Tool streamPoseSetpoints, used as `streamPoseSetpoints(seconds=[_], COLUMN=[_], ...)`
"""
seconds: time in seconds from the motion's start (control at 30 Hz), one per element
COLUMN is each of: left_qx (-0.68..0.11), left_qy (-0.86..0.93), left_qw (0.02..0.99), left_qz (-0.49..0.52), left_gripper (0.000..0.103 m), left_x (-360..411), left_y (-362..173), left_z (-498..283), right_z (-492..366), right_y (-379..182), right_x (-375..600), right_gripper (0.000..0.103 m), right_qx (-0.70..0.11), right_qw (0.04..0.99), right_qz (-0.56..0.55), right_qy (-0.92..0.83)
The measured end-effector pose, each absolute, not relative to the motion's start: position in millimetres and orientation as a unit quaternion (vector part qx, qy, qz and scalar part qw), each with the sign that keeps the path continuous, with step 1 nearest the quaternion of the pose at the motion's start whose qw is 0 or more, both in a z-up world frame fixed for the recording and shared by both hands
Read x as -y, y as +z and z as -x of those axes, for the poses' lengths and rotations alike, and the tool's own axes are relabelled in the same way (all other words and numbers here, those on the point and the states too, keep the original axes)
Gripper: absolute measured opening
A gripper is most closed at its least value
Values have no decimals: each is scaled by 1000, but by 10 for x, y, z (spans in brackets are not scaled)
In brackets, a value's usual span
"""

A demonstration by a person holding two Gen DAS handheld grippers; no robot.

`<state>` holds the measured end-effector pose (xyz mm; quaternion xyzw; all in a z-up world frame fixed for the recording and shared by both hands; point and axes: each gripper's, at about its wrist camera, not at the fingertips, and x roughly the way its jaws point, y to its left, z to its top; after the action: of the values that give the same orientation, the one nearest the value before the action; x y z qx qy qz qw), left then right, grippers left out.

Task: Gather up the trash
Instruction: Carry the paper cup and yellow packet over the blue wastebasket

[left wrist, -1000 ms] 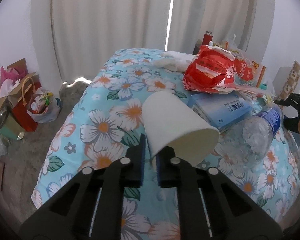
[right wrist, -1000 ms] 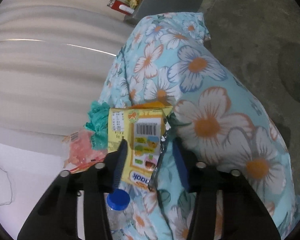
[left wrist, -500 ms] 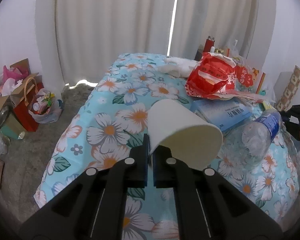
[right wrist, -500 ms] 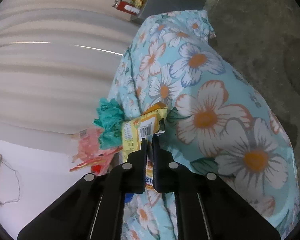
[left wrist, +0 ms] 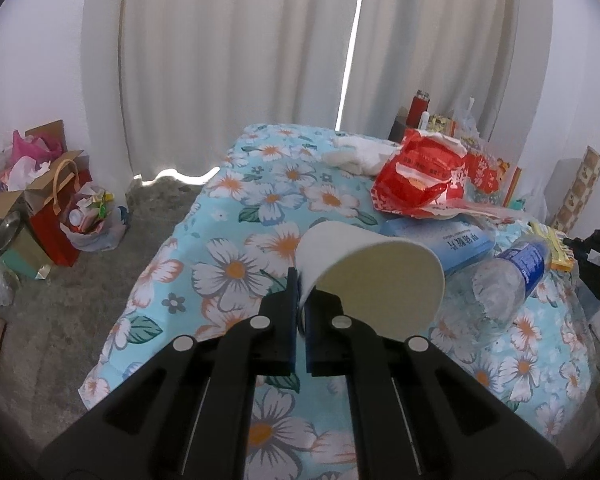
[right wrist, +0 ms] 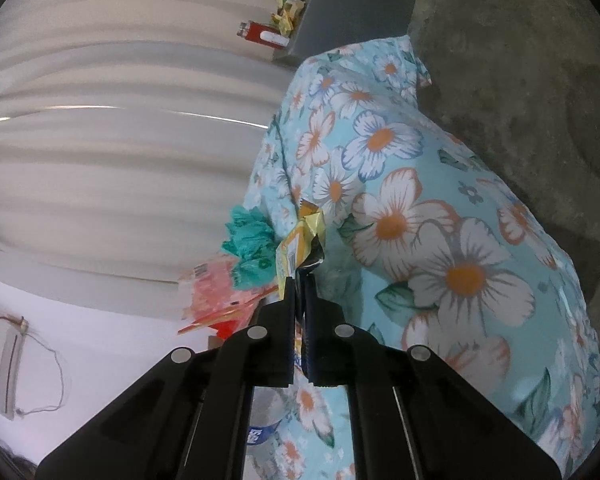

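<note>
Since a second ago the left gripper [left wrist: 300,300] has pinched fully onto the white paper cup's [left wrist: 370,276] rim, lifted over the floral tablecloth [left wrist: 236,272]. The right gripper [right wrist: 300,292] has clamped onto the yellow crumpled snack wrapper [right wrist: 300,240], beside teal crumpled plastic [right wrist: 250,246].

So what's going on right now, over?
Left gripper shut on paper cup. Right gripper shut on yellow wrapper. Nothing blocking.

left tool [left wrist: 299,300] pinching paper cup [left wrist: 372,268] rim
</note>
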<state>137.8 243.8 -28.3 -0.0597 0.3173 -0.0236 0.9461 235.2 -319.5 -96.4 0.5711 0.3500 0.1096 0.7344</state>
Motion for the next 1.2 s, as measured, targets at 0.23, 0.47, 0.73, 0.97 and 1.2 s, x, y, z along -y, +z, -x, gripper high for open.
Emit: streamPoseSetpoints(seconds=[0.23, 0.47, 0.73, 0.97, 1.2], left_qx=[-309, -286, -259, -239, -242], left_qy=[-37, -42, -91, -156, -229], left_qw=[943, 949, 953, 950, 937], left_qz=[117, 124, 132, 123, 106], left_gripper=[1, 1, 1, 1, 1], left_x=[-2616, -2655, -2517, -2173, -1627], left_y=[-142, 96, 371, 615, 801], left_z=[-1267, -1118, -928, -865, -915], right_z=[-2092, -1810, -1402, -1033, -681], right_y=[-877, -765, -615, -543, -519], right_x=[3224, 3248, 3212, 3251, 3450], right_gripper=[4, 4, 4, 4, 4], right_qx=[-336, -312, -290, -263, -218], right_qw=[735, 737, 742, 746, 746], right_qz=[-577, -586, -589, -596, -615], right_qy=[118, 127, 137, 136, 131])
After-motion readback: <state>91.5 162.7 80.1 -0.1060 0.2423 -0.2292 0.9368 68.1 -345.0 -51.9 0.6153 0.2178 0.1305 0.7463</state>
